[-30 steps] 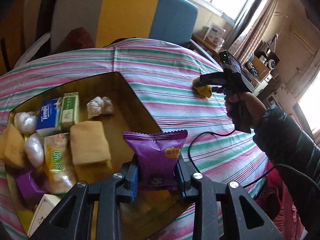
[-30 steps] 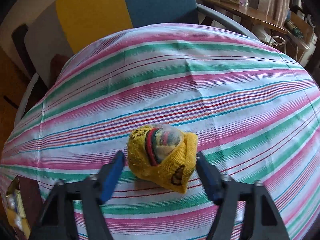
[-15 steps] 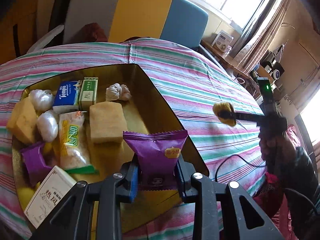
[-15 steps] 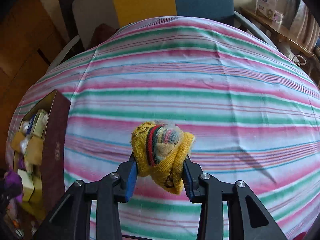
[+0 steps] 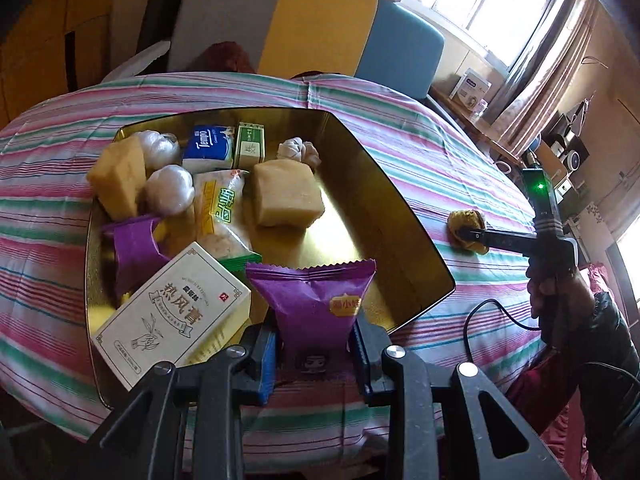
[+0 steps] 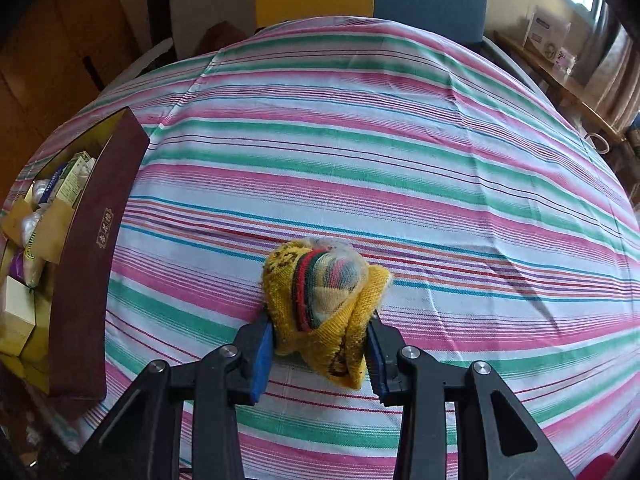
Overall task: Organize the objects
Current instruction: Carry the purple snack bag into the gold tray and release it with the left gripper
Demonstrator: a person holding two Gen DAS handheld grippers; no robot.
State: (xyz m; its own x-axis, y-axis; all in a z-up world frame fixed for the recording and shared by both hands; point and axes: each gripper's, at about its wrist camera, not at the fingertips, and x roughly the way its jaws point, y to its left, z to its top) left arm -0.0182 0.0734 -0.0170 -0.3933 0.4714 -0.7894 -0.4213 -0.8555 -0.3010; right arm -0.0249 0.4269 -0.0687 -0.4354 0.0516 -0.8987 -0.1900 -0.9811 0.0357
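"Tempo" tissue pack (image 5: 209, 148) in tin (image 5: 404, 236)

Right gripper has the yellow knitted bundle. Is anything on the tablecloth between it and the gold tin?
Nothing visible. The right gripper is shut on the yellow bundle, and only bare striped tablecloth lies between it and the tin's side wall. The wall itself has to be cleared. Inside, the free gold floor is nearest that wall.
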